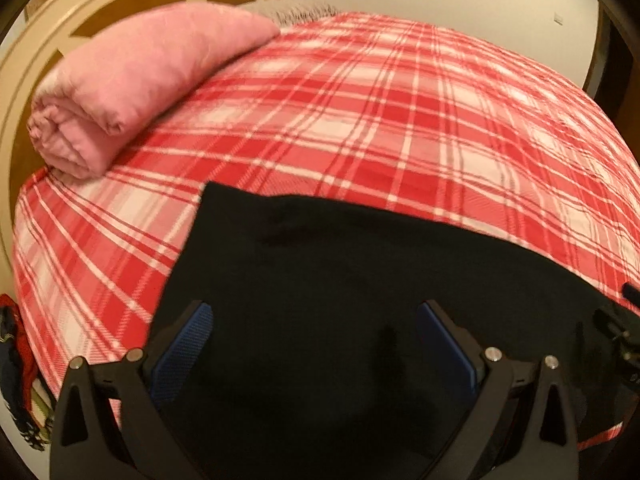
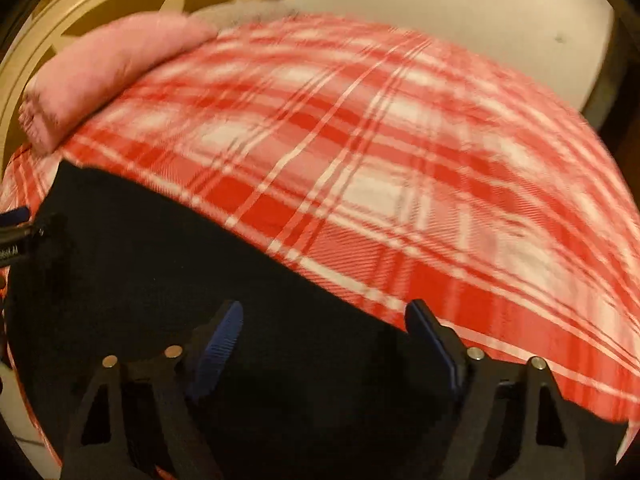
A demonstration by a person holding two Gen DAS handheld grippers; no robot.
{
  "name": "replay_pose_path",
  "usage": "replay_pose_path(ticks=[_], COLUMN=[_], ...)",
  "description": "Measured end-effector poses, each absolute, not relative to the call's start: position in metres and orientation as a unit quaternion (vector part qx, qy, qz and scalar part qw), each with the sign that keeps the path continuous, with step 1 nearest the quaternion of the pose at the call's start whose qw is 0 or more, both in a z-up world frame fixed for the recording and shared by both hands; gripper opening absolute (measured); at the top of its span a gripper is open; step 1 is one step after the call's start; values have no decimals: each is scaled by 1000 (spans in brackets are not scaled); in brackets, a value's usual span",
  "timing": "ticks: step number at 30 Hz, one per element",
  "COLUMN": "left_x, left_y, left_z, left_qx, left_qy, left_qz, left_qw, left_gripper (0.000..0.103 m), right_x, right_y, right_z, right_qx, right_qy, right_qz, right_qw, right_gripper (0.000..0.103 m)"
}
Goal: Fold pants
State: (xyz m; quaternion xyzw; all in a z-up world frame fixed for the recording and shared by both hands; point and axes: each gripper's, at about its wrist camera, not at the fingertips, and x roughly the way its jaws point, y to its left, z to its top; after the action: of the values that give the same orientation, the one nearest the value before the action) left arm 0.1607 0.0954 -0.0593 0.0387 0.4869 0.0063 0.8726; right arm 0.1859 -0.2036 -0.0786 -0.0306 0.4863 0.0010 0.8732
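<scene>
Your left tool (image 1: 314,320) hangs over the black pants (image 1: 320,272), jaws spread wide, nothing clamped. Your right tool (image 2: 324,318) likewise stands open above the pants' far edge, gripping nothing. The pants lie flat on the red plaid bed cover (image 1: 400,120), under both tools. A pink folded blanket (image 1: 132,80) sits well apart.

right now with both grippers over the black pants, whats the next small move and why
Probably lower both grippers onto the near edge of the black pants and close. The left gripper and right gripper both stand open above the dark cloth with nothing pinched, and the pants lie flat on the plaid bedspread, so a grip likely comes before any fold.
</scene>
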Motion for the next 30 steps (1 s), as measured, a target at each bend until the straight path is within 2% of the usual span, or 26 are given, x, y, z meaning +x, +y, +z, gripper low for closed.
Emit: replay_pose_path(ticks=[2, 6, 7, 8, 10, 12, 13, 17, 22, 25, 30], left_x=[167, 173, 175, 177, 180, 181, 179, 164, 136, 125, 130], left_y=[96, 96, 97, 98, 99, 99, 98, 111, 156, 173, 180], left_z=[-68, -80, -81, -81, -83, -82, -80, -64, -39, -25, -10], left_qx=[37, 35, 28, 22, 15, 17, 20, 13, -50, -64, -87], left_qy=[497, 508, 507, 505, 505, 507, 507, 499, 490, 479, 468], left_qz=[9, 11, 9, 9, 10, 9, 8, -1, -21, -21, -20], left_qw=[867, 861, 862, 863, 863, 862, 862, 866, 870, 875, 879], left_gripper=[103, 103, 103, 103, 103, 103, 103, 103, 103, 103, 103], right_x=[193, 191, 189, 188, 186, 184, 182, 158, 92, 52, 5], right_y=[-205, -204, -202, -198, -191, -184, -181, -172, -143, -121, -93], right_z=[-91, -94, -94, -93, -91, -88, -84, -53, -14, -18, -55], right_qx=[-24, -25, -29, -34, -50, -64, -70, -67, -87, -102, -99], right_qy=[504, 490, 487, 485, 484, 486, 485, 446, 385, 372, 380], right_qz=[5, 20, 31, 45, 63, 67, 63, 66, 107, 132, 154], right_qw=[863, 871, 873, 873, 871, 869, 869, 890, 913, 913, 907], right_gripper=[80, 73, 61, 54, 23, 9, 7, 6, 6, 6, 6])
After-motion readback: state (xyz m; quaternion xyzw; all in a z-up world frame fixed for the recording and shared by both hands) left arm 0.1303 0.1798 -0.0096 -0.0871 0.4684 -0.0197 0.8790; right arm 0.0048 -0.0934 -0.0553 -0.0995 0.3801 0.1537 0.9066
